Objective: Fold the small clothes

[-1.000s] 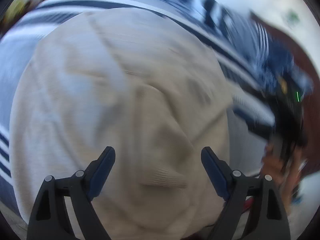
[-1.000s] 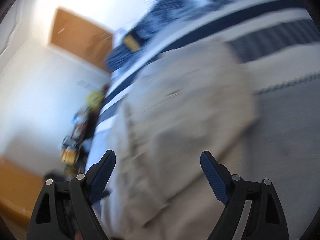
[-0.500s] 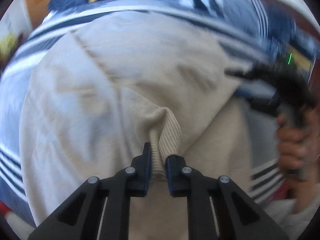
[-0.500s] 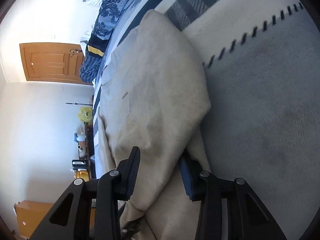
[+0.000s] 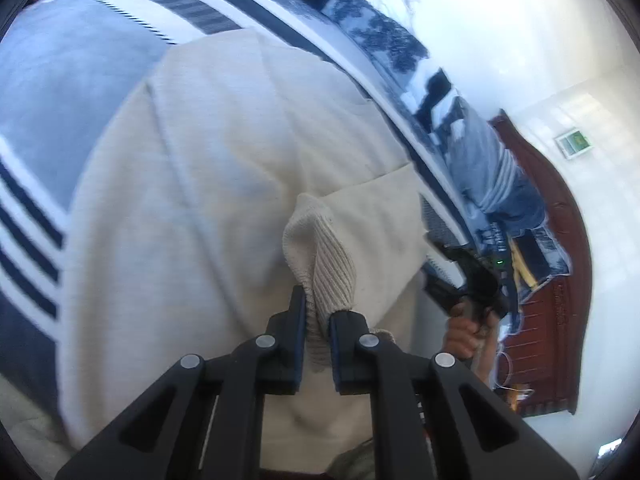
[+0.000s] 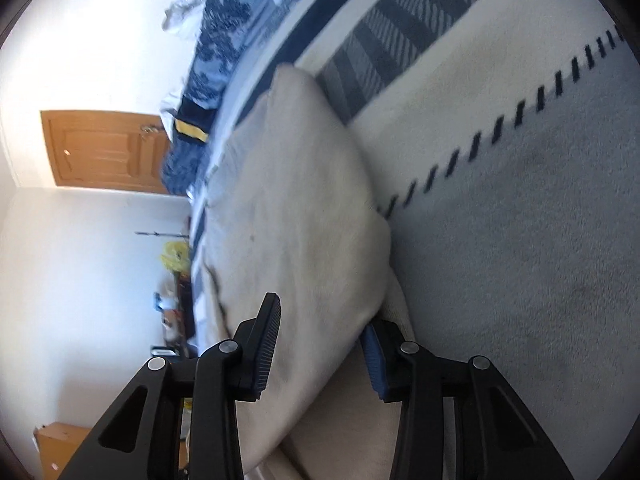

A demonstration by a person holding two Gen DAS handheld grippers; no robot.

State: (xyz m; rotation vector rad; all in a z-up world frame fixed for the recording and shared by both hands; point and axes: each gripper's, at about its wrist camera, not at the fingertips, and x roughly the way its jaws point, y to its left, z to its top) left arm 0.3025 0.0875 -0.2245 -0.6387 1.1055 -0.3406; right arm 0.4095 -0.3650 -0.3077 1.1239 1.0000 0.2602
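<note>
A cream sweatshirt [image 5: 224,184] lies on a striped bedspread [image 5: 60,68]. My left gripper [image 5: 318,322] is shut on its ribbed cuff [image 5: 328,264], which stands up in a bunch between the fingers. In the right wrist view the same sweatshirt [image 6: 296,208] is a thick folded bundle. My right gripper [image 6: 320,344] has its jaws around the bundle's near edge, with a wide gap still between them and cloth filling that gap. The right gripper and the hand holding it also show in the left wrist view [image 5: 468,292] at the garment's right side.
The bedspread [image 6: 520,220] is grey and white with navy stripes. Blue patterned pillows [image 5: 372,28] lie at the bed's far end. A wooden door [image 6: 100,152] and a cluttered floor corner [image 6: 172,304] lie beyond the bed. A dark wooden bed frame [image 5: 560,240] runs along the right.
Both grippers were open a second ago. The left closed on the ribbed cuff and has lifted it. The right narrowed around the bundle's edge and stays there.
</note>
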